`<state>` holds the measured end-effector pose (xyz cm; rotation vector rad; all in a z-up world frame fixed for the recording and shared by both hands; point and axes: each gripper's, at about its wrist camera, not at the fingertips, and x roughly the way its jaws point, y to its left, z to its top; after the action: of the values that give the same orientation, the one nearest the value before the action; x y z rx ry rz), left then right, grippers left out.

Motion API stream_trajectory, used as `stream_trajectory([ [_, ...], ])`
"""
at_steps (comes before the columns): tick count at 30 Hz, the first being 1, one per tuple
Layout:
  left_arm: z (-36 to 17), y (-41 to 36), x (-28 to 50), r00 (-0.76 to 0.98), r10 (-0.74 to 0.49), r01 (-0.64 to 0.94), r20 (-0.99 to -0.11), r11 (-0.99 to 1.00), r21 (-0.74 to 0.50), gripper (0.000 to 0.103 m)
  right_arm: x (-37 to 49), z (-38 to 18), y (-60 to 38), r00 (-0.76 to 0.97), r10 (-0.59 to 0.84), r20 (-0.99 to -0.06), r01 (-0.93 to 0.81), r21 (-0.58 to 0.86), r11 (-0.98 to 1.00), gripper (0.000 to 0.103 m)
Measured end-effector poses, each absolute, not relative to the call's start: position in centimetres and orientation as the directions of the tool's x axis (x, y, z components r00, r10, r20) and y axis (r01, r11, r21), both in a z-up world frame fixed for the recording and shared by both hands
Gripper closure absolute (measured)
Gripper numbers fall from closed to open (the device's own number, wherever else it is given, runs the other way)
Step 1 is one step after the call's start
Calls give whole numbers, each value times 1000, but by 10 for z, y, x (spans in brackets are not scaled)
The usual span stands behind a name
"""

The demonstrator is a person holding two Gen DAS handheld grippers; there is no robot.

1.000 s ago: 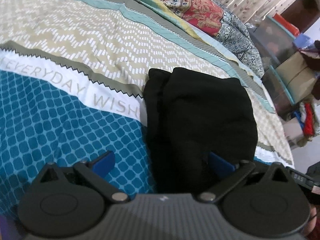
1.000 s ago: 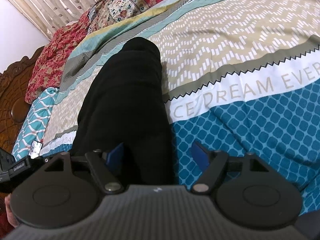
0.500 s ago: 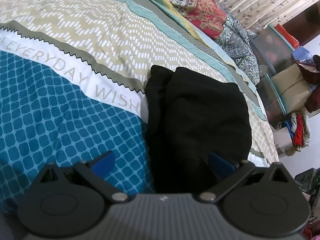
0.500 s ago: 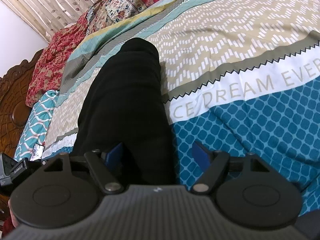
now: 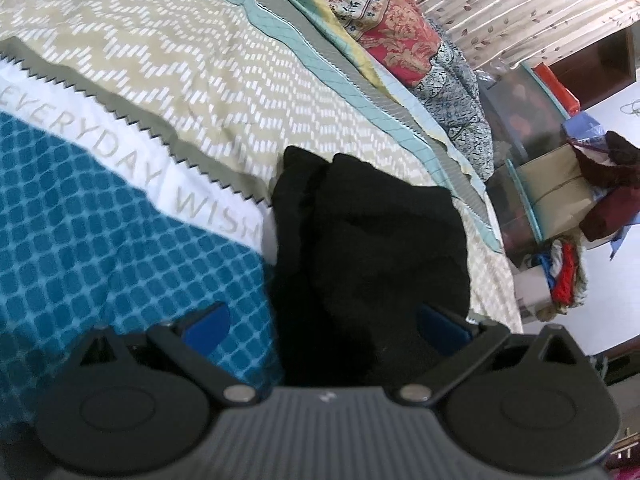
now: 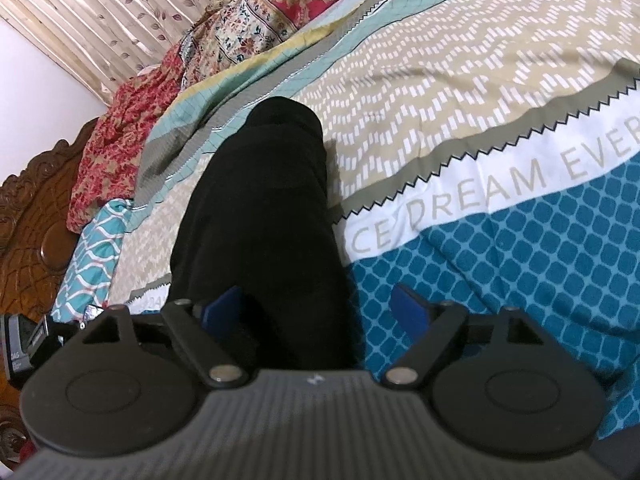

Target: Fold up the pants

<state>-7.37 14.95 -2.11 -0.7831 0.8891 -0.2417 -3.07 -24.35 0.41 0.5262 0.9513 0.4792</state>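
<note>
You are holding both grippers low over the bed; the black pants are lying folded into a compact bundle on the printed bedspread, near the side edge of the bed in the left wrist view, across the white lettered band and the blue checked part; in the right wrist view the same pants are stretching away as a long dark strip toward the far edge, where the floral quilt is heaped.

Your left gripper is standing with its jaws wide apart; one blue pad is sitting over the blue checked cloth, the other is sitting over the black fabric near the bundle's edge; the near end of the pants is lying between them, and neither pad is pressing on it as far as the view shows.

Your right gripper is opening its jaws, already wide; the near end of the pants is lying between the fingers, closer to the left-hand pad, while the other pad is hanging over bare bedspread; nothing is being gripped.

The carved wooden headboard is showing at the left edge of the right wrist view; boxes and clothes are standing beyond the bed's side in the left wrist view.
</note>
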Motion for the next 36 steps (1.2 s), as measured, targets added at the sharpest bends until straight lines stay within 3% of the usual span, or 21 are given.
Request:
stream_trajectory([
  [7,-37,125,-35,554,-527,-111,-645,721,-684,0,-16,3,-229,470,617,-632,-214,596,774,16],
  [12,-54,99,-9,522,-585,-126,-621,667,-735,0,9,-7,-216,413,686,-599,-287,630,722,9],
  [13,-52,91,-5,514,-590,-109,-622,675,-730,1,16,-11,-213,381,715,-586,-285,661,694,11],
  [14,-48,82,-3,512,-574,-97,-639,701,-707,11,23,-15,-208,345,739,-579,-266,695,668,14],
  [16,-33,74,-4,512,-551,-51,-659,746,-664,26,25,-6,-196,356,714,-603,-278,661,697,37],
  [17,-22,75,-5,520,-565,-26,-640,739,-673,29,22,4,-193,363,715,-597,-319,641,698,40],
  [19,2,82,-4,551,-594,12,-586,708,-706,29,19,23,-192,366,745,-557,-377,643,666,47],
  [24,69,93,27,668,-557,85,-492,715,-694,27,38,80,-181,469,788,-398,-512,605,610,48],
  [30,128,92,98,803,-448,189,-393,817,-545,11,92,124,-167,592,783,-192,-612,526,591,47],
  [32,122,92,129,814,-422,168,-399,829,-533,9,115,120,-159,622,761,-185,-605,504,617,47],
  [36,82,99,194,790,-384,82,-477,838,-540,11,166,83,-147,653,712,-260,-548,487,680,47],
])
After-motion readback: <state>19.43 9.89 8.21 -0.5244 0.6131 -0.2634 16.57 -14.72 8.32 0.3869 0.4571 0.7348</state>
